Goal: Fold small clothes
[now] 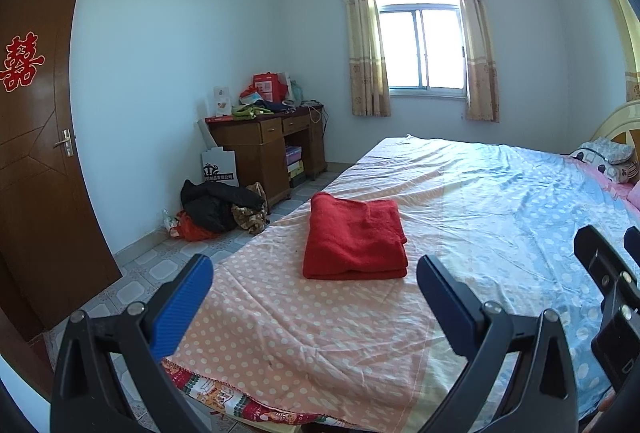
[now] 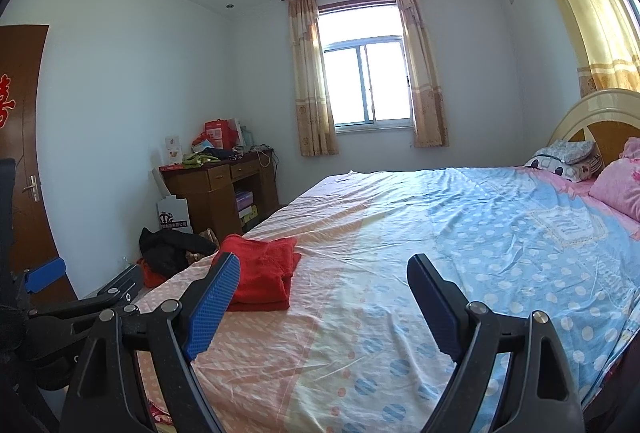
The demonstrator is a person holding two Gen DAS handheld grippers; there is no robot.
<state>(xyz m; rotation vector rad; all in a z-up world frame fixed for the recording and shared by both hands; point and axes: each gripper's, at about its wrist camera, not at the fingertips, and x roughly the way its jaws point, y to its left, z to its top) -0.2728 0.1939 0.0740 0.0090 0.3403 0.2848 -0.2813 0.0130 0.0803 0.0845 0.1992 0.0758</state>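
Red cloth [image 1: 354,237], already folded into a thick rectangle, lies flat on the bed sheet [image 1: 320,333], on its pink dotted part, and we take this cloth as our landmark. We hold the left claw [image 1: 314,279] just in front of the cloth, a little above the sheet; its two blue pads stand wide apart, one to each side of the cloth's near edge, and they touch nothing. We hold the right claw [image 2: 322,287] to the right of the cloth, also spread wide and empty; in the right wrist view its left pad [image 2: 212,307] covers the near corner of the cloth, but we cannot tell any contact there. Beyond the cloth, near the far wall, stands a wooden desk [image 1: 264,141], and a dark pile of clothes [image 1: 216,205] lies on the floor to the left of the cloth.
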